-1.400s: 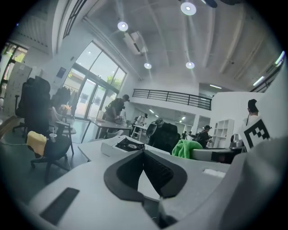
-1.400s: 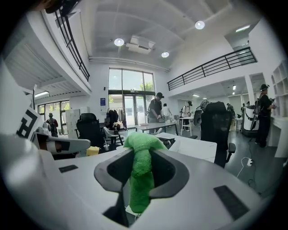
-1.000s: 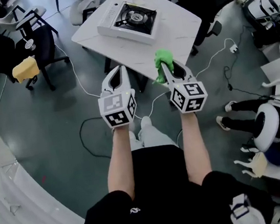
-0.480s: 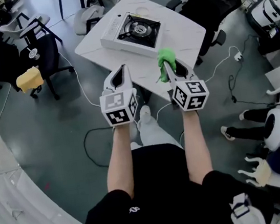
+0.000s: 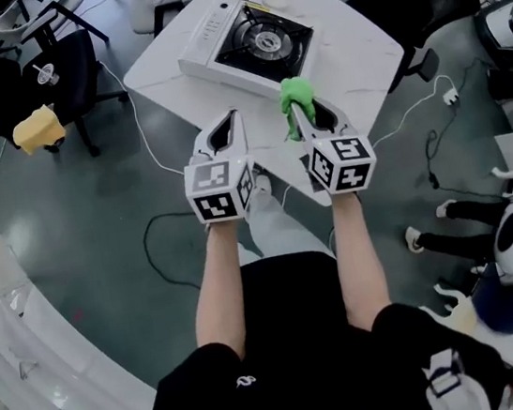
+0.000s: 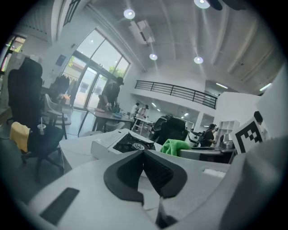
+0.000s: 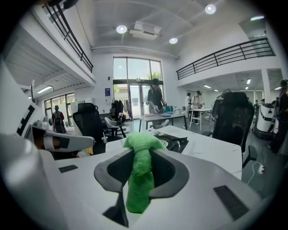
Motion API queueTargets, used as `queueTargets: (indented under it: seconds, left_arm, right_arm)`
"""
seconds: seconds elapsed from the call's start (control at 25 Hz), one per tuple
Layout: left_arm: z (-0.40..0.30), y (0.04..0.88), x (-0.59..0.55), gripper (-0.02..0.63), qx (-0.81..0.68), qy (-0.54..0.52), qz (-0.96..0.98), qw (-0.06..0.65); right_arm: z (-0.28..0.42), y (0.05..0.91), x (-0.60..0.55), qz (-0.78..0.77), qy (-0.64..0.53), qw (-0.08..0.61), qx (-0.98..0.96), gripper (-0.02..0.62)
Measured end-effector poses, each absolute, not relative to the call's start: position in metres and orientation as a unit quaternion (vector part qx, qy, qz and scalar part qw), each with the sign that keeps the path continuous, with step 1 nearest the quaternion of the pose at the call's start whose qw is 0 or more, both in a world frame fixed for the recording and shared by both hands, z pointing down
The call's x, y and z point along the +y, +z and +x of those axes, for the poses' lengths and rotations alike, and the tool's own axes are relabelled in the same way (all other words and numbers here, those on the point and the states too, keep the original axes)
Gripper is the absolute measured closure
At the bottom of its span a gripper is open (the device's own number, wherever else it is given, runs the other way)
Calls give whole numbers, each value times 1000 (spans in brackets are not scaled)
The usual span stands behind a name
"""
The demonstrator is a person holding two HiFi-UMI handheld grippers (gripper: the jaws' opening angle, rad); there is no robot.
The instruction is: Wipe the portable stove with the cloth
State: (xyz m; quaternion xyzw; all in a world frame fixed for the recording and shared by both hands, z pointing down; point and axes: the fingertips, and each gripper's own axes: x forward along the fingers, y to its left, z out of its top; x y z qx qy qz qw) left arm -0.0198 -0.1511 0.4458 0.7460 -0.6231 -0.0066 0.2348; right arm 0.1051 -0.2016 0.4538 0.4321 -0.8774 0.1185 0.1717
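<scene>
Pinching the green cloth (image 5: 294,95) tight, your right gripper (image 5: 312,117) hovers beside your left gripper (image 5: 229,124), closed and empty, near the stove (image 5: 249,47).

Bunched green cloth (image 5: 295,99), white stove (image 5: 249,47)

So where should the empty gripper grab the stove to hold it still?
The stove is a low flat box, so probably grip its near white edge from the person's side; that edge faces the left gripper, shut for now.
</scene>
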Motion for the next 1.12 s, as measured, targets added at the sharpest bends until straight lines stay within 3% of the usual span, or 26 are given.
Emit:
queueTargets:
  seconds: [0.6, 0.92, 1.12]
  left_arm:
    - [-25, 514, -249, 607, -640, 39, 709, 295]
    - [2, 518, -287, 607, -619, 44, 725, 298]
    - [16, 520, -300, 607, -608, 51, 733, 301]
  right_arm:
    - [68, 537, -285, 353, 194, 205, -892, 508]
    - [78, 522, -298, 279, 217, 173, -919, 509]
    - [108, 514, -324, 319, 215, 144, -912, 509]
